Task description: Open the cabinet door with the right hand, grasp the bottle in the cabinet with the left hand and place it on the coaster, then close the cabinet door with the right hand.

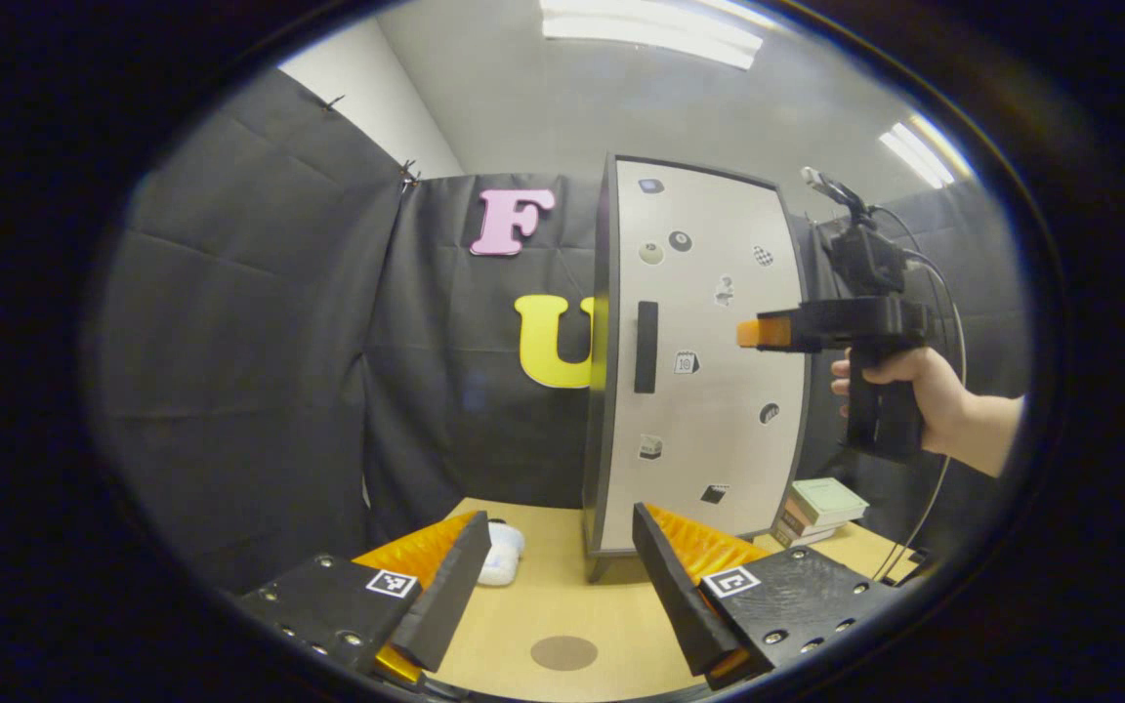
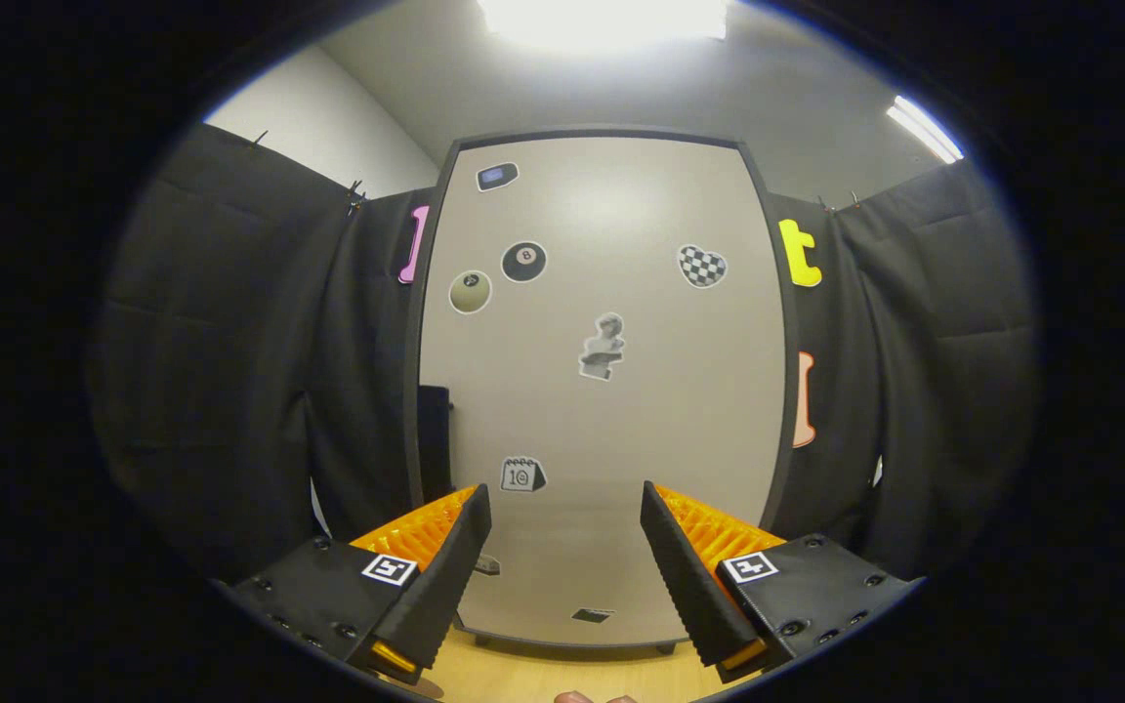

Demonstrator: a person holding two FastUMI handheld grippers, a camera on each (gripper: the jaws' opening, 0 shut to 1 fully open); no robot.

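Observation:
A tall cabinet [image 1: 699, 361] stands on the wooden table, its pale sticker-covered door [image 2: 602, 391] closed and hiding the inside. A dark vertical handle [image 1: 645, 347] sits on the door's left edge, also seen in the right gripper view [image 2: 434, 439]. A round brown coaster [image 1: 563, 652] lies on the table in front of the cabinet. My left gripper [image 1: 560, 517] hovers open above the coaster. My right gripper [image 2: 563, 491] is open and faces the door at close range. In the left gripper view a hand holds the right gripper [image 1: 763, 332], pointed at the door to the right of the handle.
A small white object [image 1: 502, 552] lies on the table left of the cabinet's foot. A stack of books [image 1: 821, 508] sits to the cabinet's right. Black cloth walls close in the booth behind and at both sides.

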